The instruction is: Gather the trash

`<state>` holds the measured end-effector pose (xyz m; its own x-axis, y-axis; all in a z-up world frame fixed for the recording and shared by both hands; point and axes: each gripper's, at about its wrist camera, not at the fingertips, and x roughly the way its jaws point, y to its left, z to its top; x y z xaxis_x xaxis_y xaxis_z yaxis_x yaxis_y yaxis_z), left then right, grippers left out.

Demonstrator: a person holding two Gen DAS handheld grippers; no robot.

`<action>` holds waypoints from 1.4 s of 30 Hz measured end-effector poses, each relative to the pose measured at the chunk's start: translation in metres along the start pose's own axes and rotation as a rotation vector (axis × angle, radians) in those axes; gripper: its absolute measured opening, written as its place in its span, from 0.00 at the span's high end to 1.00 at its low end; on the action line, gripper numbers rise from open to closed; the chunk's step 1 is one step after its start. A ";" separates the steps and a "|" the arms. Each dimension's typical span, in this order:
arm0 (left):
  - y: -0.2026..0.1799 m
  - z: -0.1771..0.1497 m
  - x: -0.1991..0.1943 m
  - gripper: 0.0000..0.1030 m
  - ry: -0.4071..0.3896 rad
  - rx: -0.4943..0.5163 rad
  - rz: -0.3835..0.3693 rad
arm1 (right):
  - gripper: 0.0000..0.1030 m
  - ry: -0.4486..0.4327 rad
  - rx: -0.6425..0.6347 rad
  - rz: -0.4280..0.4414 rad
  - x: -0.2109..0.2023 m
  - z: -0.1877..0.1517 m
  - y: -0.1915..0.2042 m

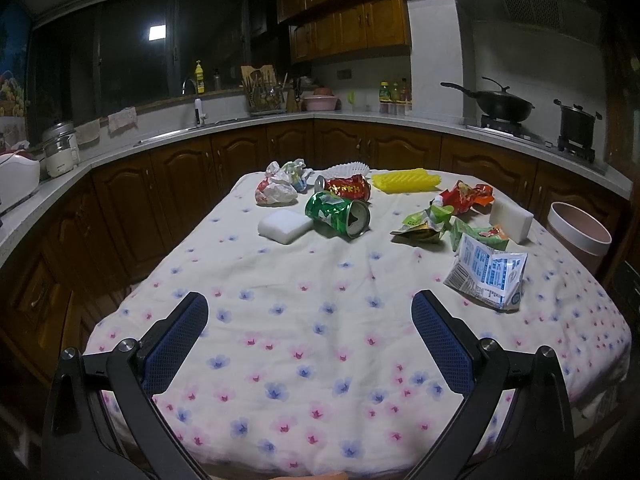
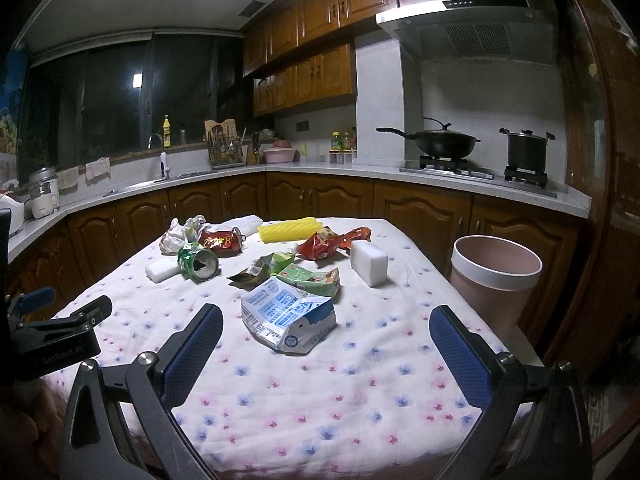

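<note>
Trash lies across the far half of a flower-print tablecloth (image 1: 304, 312): a crushed green can (image 1: 338, 213), a red can (image 1: 347, 187), crumpled white wrappers (image 1: 280, 186), a red snack bag (image 1: 464, 196), green wrappers (image 1: 430, 222) and a flattened blue-and-white carton (image 1: 486, 276) (image 2: 288, 316). My left gripper (image 1: 310, 316) hovers open over the near cloth, holding nothing. My right gripper (image 2: 326, 330) is open too, with the carton just ahead between its fingers' lines, untouched. A pink bin (image 2: 494, 280) (image 1: 578, 236) stands off the table's right side.
Two white foam blocks (image 1: 284, 226) (image 1: 512, 218) and a yellow corrugated piece (image 1: 404, 180) lie among the trash. Wooden cabinets and a counter wrap around behind, with a wok (image 2: 444, 142) and pot (image 2: 526, 150) on the stove. The left gripper's body (image 2: 52, 332) shows at the right view's left edge.
</note>
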<state>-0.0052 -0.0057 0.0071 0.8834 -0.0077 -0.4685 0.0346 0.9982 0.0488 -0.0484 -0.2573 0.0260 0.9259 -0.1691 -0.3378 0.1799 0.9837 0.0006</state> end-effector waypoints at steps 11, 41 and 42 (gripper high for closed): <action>0.003 0.018 0.009 0.00 0.044 -0.036 -0.028 | 0.00 0.004 -0.004 0.002 0.002 0.005 0.001; -0.064 0.093 0.119 0.00 0.265 0.105 -0.302 | 0.00 0.193 0.040 0.107 0.094 0.059 -0.044; -0.067 0.097 0.124 0.00 0.270 0.115 -0.308 | 0.00 0.210 0.048 0.114 0.101 0.062 -0.048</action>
<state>0.1475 -0.0798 0.0318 0.6702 -0.2740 -0.6898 0.3437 0.9383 -0.0387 0.0572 -0.3257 0.0499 0.8528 -0.0353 -0.5211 0.0981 0.9908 0.0934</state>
